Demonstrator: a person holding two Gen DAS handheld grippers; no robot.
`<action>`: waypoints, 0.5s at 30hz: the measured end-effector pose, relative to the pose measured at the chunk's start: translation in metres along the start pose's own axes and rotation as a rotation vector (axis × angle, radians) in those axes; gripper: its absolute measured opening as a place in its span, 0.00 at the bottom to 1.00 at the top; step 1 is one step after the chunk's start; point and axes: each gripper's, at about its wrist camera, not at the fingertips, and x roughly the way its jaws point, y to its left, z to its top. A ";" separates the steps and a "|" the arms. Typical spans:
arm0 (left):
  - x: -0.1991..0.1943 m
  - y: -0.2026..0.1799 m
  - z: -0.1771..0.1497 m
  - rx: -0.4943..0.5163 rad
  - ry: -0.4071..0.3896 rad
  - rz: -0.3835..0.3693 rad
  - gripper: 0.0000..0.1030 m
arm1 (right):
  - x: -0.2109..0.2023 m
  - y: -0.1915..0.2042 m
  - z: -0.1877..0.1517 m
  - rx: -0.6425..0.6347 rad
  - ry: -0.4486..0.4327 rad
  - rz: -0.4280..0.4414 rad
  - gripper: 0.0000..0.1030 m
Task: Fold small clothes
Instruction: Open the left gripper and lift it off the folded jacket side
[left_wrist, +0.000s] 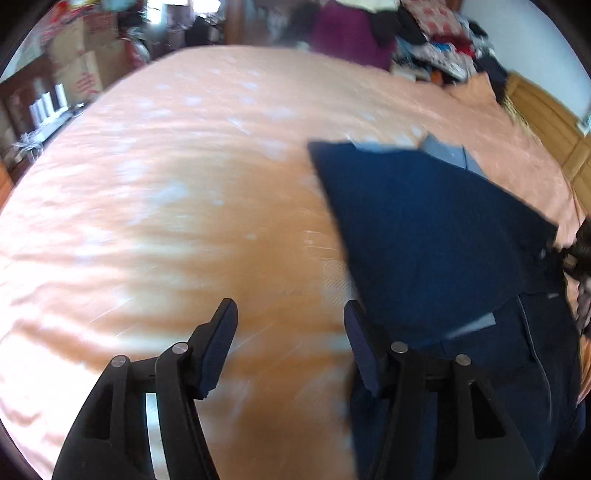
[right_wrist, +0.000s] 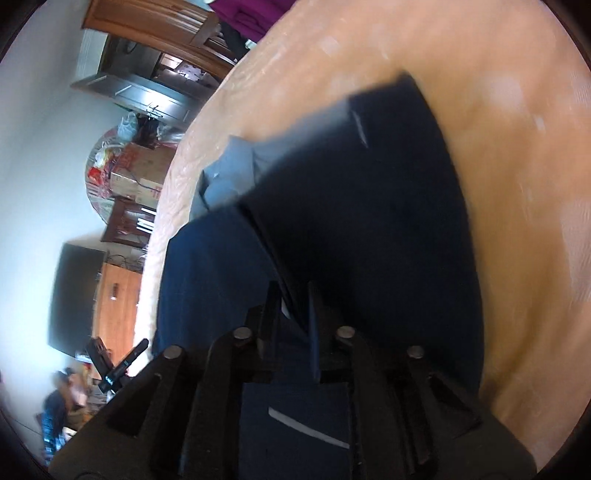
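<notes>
A navy blue garment (left_wrist: 436, 236) with grey trim lies on the orange bedspread (left_wrist: 184, 206), right of centre in the left wrist view. One flap of it is lifted and folded over. My left gripper (left_wrist: 291, 325) is open above the bedspread at the garment's left edge, holding nothing. In the right wrist view my right gripper (right_wrist: 295, 299) is shut on a fold of the navy garment (right_wrist: 362, 206), holding that flap up off the bed. At the far right edge of the left wrist view the right gripper (left_wrist: 576, 254) shows at the cloth's corner.
A pile of mixed clothes (left_wrist: 436, 44) lies at the bed's far right corner beside a wooden headboard (left_wrist: 546, 122). Cardboard boxes (left_wrist: 81, 62) and shelves stand beyond the bed's left side. A person (right_wrist: 62, 402) sits low at the left of the right wrist view.
</notes>
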 end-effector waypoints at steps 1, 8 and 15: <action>-0.007 0.002 -0.003 -0.008 -0.011 -0.034 0.59 | -0.001 -0.002 -0.002 0.004 -0.004 0.013 0.14; -0.002 -0.035 -0.021 0.131 0.060 -0.074 0.59 | -0.006 0.004 -0.004 0.004 -0.010 0.071 0.31; 0.023 -0.040 -0.019 0.134 0.061 0.040 0.56 | 0.001 0.009 -0.007 -0.020 -0.006 0.050 0.27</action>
